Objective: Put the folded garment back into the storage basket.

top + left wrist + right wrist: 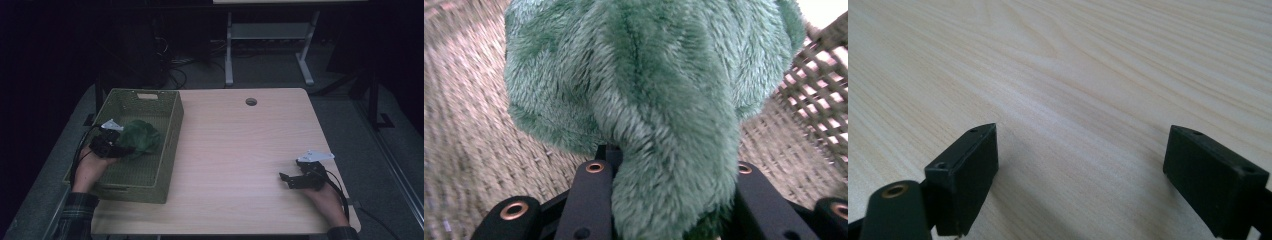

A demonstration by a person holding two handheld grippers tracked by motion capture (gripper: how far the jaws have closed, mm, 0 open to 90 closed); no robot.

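- Left gripper (116, 148) is clamping the green plush toy (141, 137) over the woven basket (169, 145), left of frame.
- Toy's looking soft, light, squashy; pinching a thick fold is working best.
- Right gripper (289, 180) is sitting apart, empty, on the desk (240, 150).

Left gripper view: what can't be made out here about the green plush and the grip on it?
- Green plush toy: its shape; top cut off by the frame edge.
- Left gripper: jaw tips buried in fur.
- Basket floor: weave blurred.
- High view: plush dim, small.
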